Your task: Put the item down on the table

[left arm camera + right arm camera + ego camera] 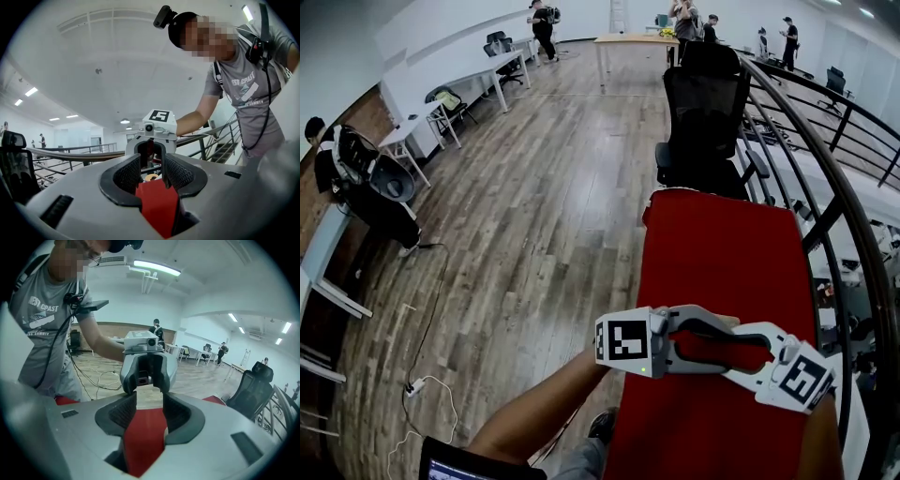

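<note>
Over the red table (712,253) my two grippers face each other tip to tip. In the head view the left gripper (712,343) comes in from the left and the right gripper (757,354) from the right. Both stand partly open, and only the red top shows through the gaps. The left gripper view looks through its own jaws (152,171) at the right gripper (152,140) opposite. A small tan round thing (151,177) lies just past the tips, too small to name. In the right gripper view the jaws (149,404) hold nothing, and the left gripper (143,366) is straight ahead.
A black office chair (705,103) stands at the table's far end. A dark curved railing (825,187) runs along the right side. Wooden floor (534,206) lies to the left, with a cable (431,394) and desks (487,70) further off. People stand far back.
</note>
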### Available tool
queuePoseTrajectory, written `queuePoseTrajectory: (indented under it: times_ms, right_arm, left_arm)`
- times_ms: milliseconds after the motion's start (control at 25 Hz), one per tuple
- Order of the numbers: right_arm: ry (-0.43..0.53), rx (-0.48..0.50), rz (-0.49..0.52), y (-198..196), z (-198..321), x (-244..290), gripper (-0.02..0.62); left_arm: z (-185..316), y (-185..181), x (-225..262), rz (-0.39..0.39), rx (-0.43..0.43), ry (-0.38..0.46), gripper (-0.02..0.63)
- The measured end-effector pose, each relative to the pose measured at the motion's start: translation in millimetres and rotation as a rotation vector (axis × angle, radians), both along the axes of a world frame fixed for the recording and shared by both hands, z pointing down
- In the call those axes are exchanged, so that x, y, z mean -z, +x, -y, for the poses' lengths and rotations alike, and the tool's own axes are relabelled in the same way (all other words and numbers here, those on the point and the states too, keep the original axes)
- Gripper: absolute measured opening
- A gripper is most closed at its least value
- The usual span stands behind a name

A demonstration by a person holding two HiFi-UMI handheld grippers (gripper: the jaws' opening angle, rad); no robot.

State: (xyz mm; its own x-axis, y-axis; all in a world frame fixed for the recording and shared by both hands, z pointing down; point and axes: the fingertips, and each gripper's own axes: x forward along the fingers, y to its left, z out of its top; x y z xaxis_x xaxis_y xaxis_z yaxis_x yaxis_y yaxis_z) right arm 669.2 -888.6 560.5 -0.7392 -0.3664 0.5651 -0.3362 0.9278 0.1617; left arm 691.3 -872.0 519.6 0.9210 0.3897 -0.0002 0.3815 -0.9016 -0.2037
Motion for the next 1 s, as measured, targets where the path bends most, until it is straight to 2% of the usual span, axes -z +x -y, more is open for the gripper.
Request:
queuePoseTrajectory:
  times_ms: [320,440,720,1000]
  right_arm:
    - [0.084,0.015,0.039,-20.9,-41.4,48.4,0.129]
    - [0.139,0.039,0.025,-30.6,-58.9,72.4,0.104]
    - [0.222,0.047,0.043,-43.0,-98.2,120.7,0.066]
    - [0.289,0.057,0.032,-63.9,-144.7,153.7,0.054]
  left_arm:
    - [-42.6,-21.9,46.0,-0.050,0.052,-0.005,0.120]
    - [-60.8,-31.9,68.6,-0.082,0.066,0.003,0.100]
    - [-107.8,-43.8,112.3,-0.121,0.103,0.048,0.012]
    - [-154.7,-65.8,142.8,-0.164,0.142,0.039,0.005]
